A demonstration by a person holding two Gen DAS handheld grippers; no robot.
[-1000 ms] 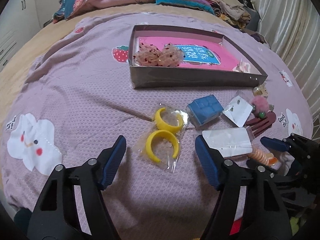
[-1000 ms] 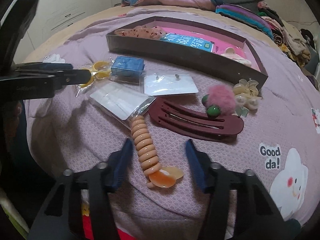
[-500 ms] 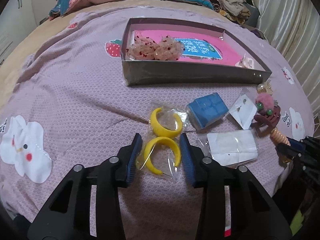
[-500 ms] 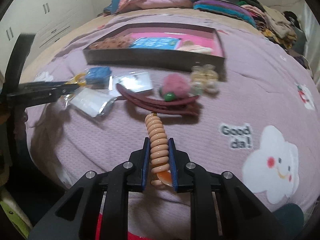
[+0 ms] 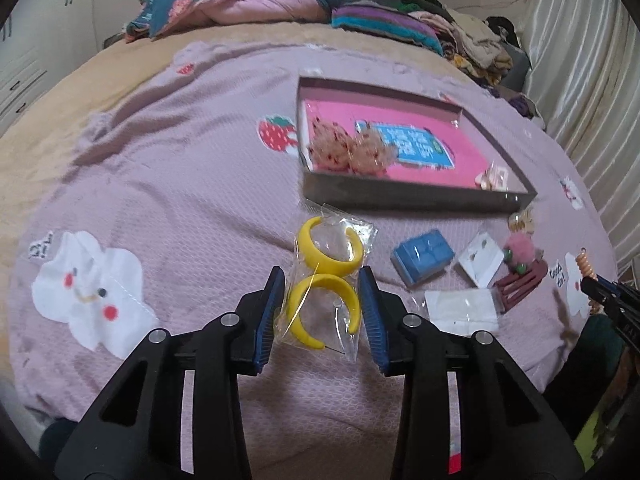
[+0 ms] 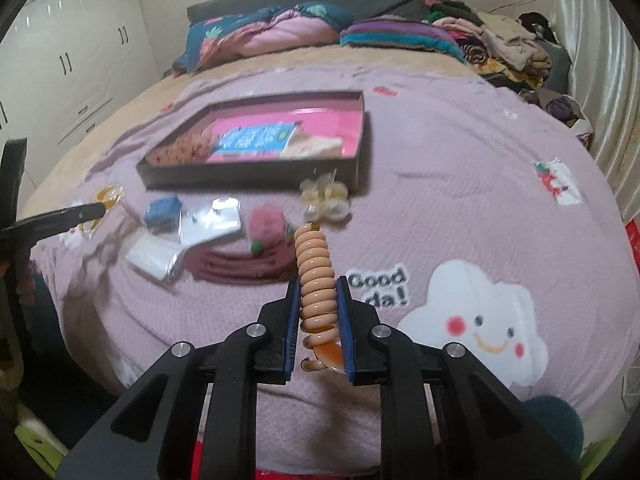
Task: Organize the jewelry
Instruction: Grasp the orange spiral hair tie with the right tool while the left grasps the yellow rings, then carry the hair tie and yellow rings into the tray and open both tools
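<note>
My left gripper (image 5: 322, 314) is shut on a clear bag of two yellow hoop earrings (image 5: 326, 280), lifted just off the purple blanket. My right gripper (image 6: 318, 322) is shut on a peach spiral hair tie (image 6: 316, 276), which stands up between the pads above the bed. The dark shallow box (image 5: 404, 196) with a pink card inside lies farther back; it holds a beige scrunchie (image 5: 348, 150) and a small pale piece (image 5: 494, 178). In the right wrist view the same box (image 6: 248, 176) sits at mid-left.
On the blanket lie a blue box (image 5: 422, 256), a white earring card (image 5: 480, 260), a flat white packet (image 5: 460, 308), a maroon hair clip (image 6: 240, 266), a pink pom-pom (image 6: 266, 224) and a pearl flower clip (image 6: 324, 198). Folded clothes (image 5: 420, 28) are piled at the bed's head.
Both grippers went from open to shut: the left on the earring bag, the right on the spiral hair tie. Both have since lifted their items off the blanket.
</note>
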